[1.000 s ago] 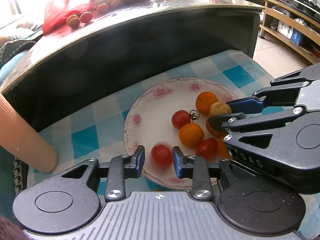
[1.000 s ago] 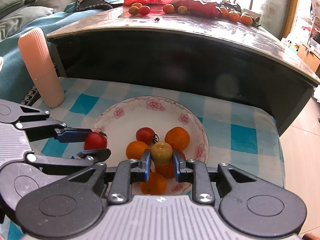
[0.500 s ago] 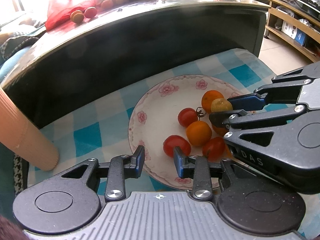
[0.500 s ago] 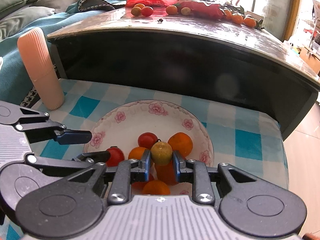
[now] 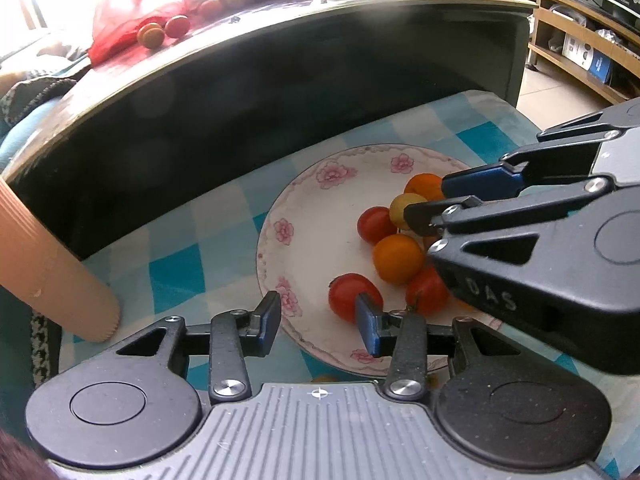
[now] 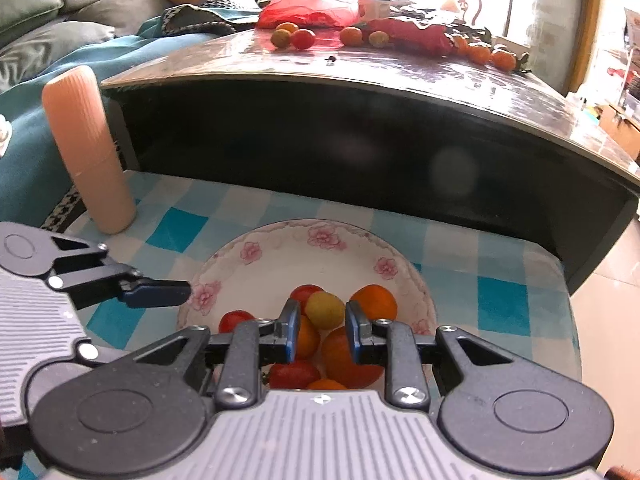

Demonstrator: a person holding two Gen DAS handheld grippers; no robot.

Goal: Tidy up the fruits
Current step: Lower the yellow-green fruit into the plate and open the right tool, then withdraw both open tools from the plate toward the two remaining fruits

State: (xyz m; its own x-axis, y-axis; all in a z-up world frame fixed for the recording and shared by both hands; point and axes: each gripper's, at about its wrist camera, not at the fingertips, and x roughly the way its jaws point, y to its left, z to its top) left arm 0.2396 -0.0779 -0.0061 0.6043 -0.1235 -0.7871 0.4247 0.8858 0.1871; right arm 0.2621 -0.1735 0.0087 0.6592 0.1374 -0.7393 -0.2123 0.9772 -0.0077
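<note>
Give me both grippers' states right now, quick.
Left gripper: jaws opening, nothing between them; the red tomato lies released on the plate.
Right gripper: shut on the yellow-green fruit.

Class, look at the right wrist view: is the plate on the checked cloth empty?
No. The plate holds several small fruits, among them a red tomato and an orange fruit.

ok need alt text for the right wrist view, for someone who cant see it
The right gripper holds a small yellow-green fruit over a floral plate of cherry tomatoes and small oranges, on a blue checked cloth. The left gripper, its jaws opening, reaches in from the left, empty. Behind, more fruit lies on a dark table.
</note>
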